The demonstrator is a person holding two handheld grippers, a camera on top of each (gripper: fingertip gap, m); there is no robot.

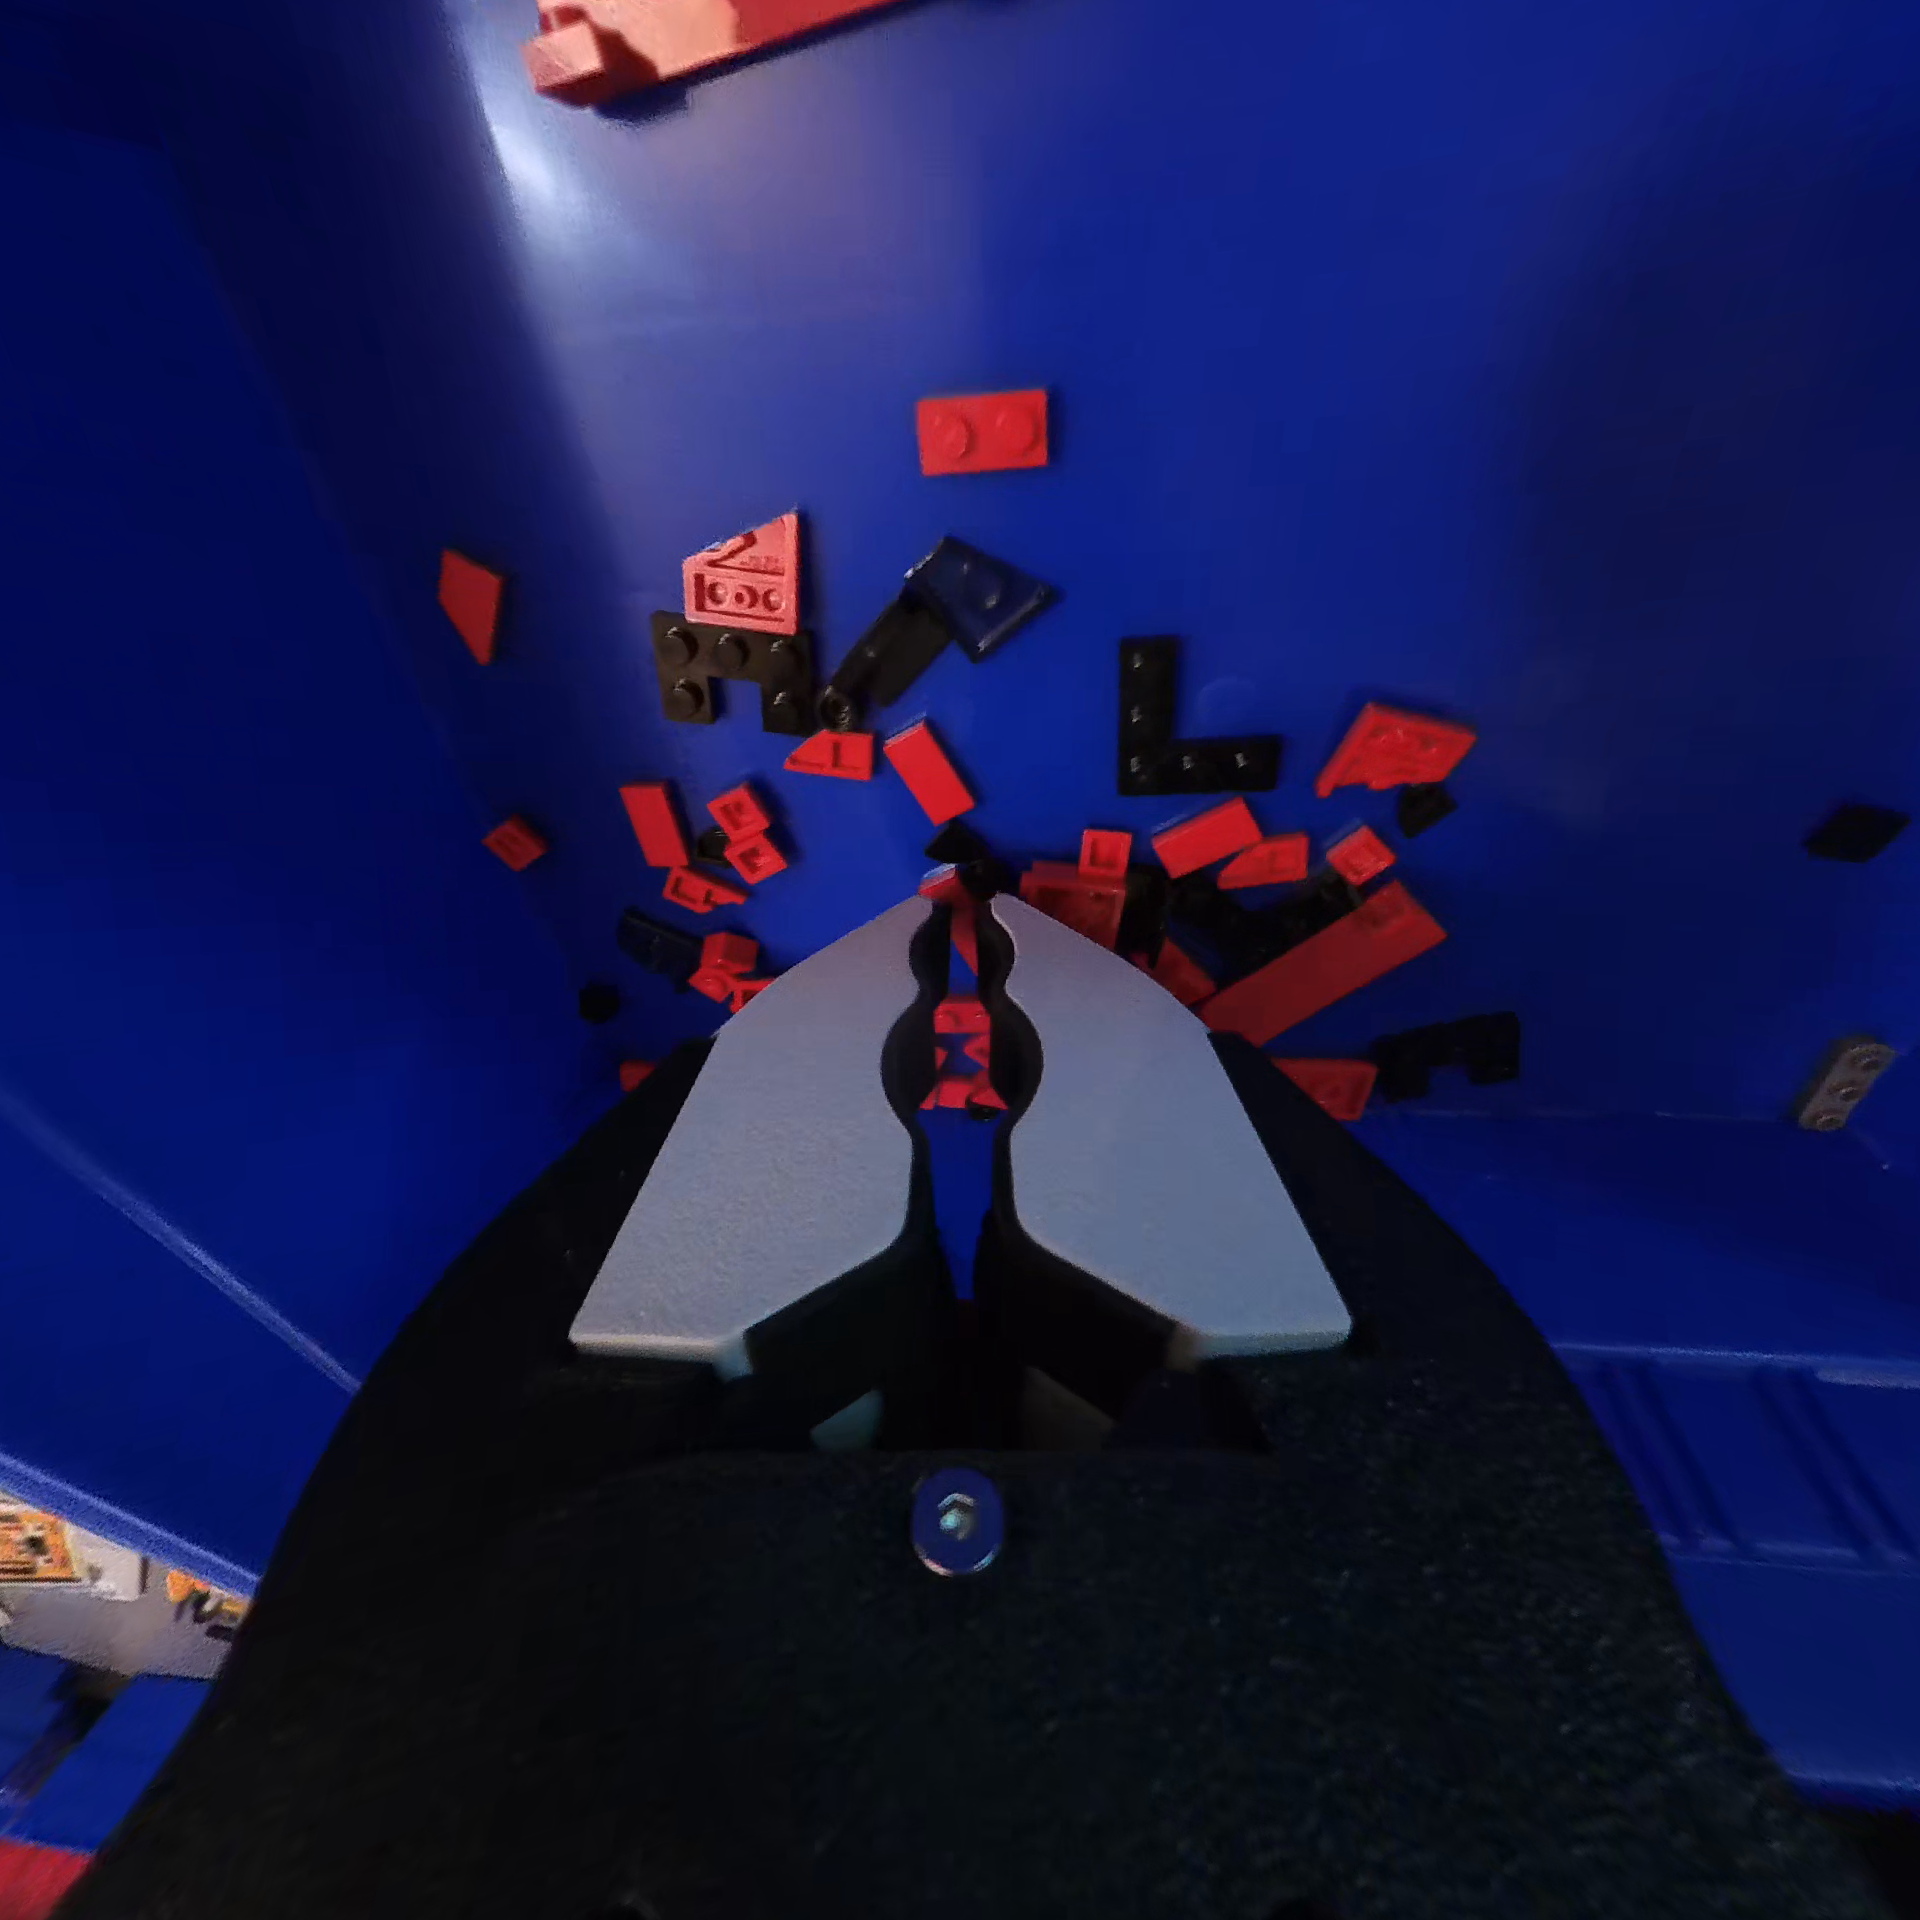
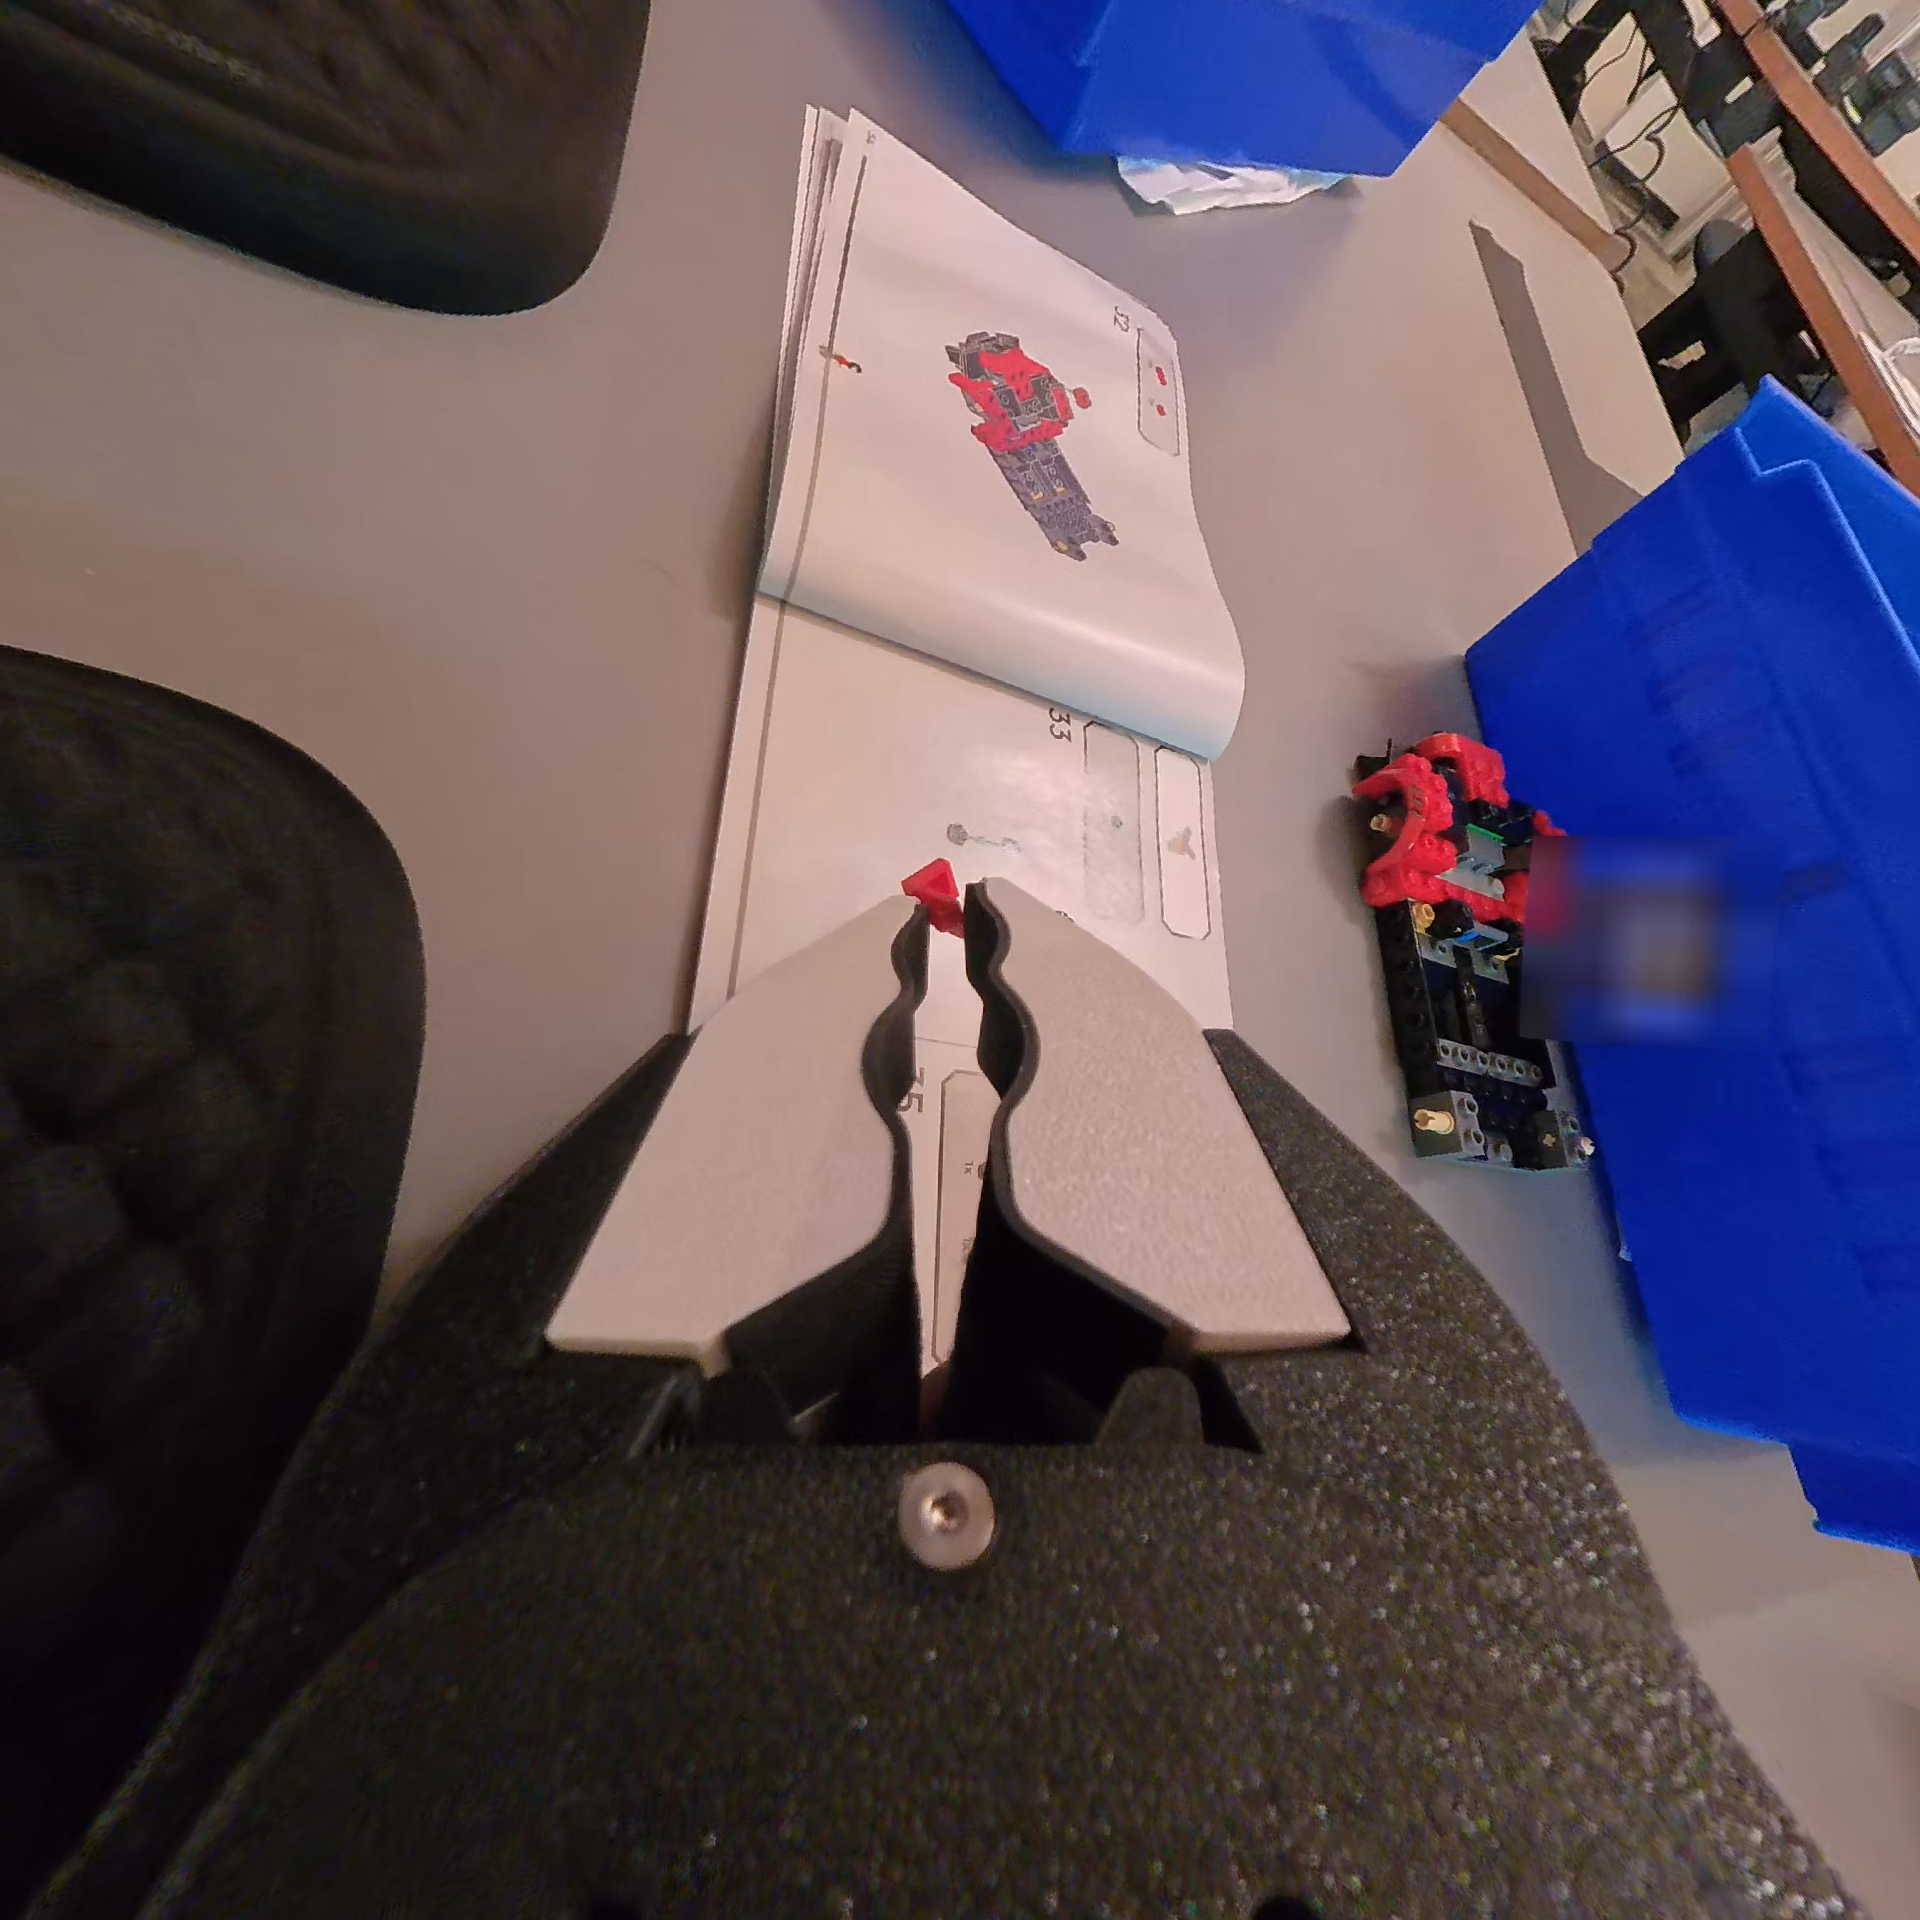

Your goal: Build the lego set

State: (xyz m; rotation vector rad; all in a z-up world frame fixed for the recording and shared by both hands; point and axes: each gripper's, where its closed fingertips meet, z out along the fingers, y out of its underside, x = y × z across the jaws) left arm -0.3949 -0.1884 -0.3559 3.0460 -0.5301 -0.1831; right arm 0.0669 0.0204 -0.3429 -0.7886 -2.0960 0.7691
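Fishing in the blue bin, I have the left gripper nearly closed at the edge of the loose red and black pieces, though I cannot tell whether it has one pinched. My right gripper pinches a small red piece at its tips, jaws almost together, above the open instruction booklet. The half-built model lies on the table against a second blue bin, so I judge this a part-gathering step, and next the red piece needs aligning over its studs.

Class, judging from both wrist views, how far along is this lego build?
Done: a partly built red-and-black model lies beside the blue bin. In hand: the right gripper pinches a small red piece over the open instruction booklet; the left gripper reaches among loose pieces. Left: many pieces remain unattached.
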